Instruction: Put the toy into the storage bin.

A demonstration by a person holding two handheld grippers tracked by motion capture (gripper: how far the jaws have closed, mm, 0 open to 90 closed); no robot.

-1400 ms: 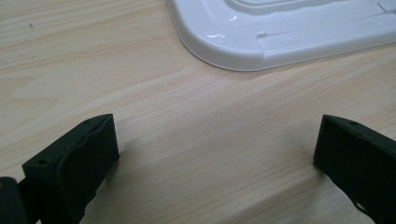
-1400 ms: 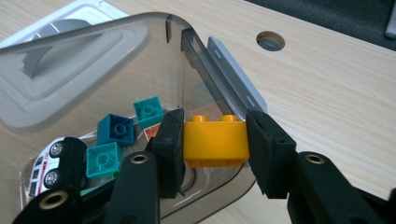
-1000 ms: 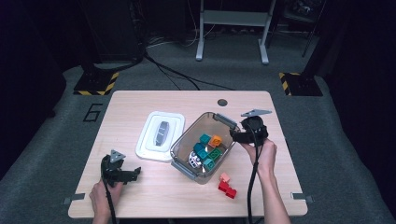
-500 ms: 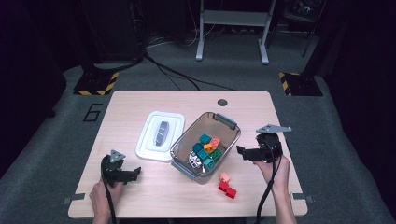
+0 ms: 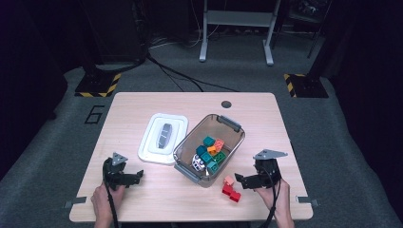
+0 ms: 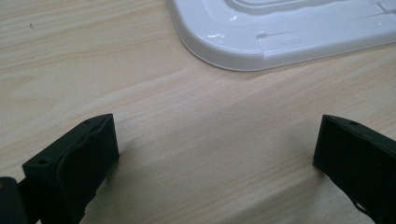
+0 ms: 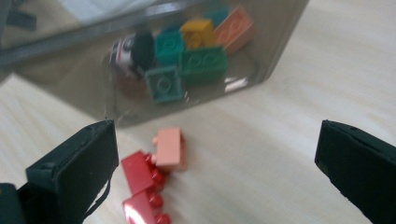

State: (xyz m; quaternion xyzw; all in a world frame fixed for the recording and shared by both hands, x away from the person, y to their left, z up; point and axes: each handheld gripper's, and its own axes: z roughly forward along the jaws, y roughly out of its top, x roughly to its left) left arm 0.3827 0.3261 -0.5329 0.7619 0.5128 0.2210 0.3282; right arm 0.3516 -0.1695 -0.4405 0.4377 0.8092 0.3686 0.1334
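Observation:
A clear plastic bin (image 5: 236, 138) at mid-table holds several teal, orange and yellow bricks (image 5: 211, 148). On the wood near its front corner lie a pink brick (image 5: 229, 180) and two red bricks (image 5: 232, 191). My right gripper (image 5: 241, 181) sits low just right of them, pointing at them. Its jaws have just been opening and stand wide, with nothing gripped. In the right gripper view the pink brick (image 7: 168, 147) and red bricks (image 7: 142, 179) lie ahead of the open gripper (image 7: 215, 163), in front of the bin's wall (image 7: 275, 42). My left gripper (image 5: 135, 176) rests open at the near left.
The bin's white lid (image 5: 163, 137) lies flat left of the bin; its corner (image 6: 280, 37) is just beyond the left gripper (image 6: 215, 154). A dark round hole (image 5: 226, 104) marks the table's far edge. Bare wood lies around both hands.
My right gripper has come down from the bin's right rim to the near right of the table, beside the loose bricks, and its jaws have spread. The left gripper has stayed put.

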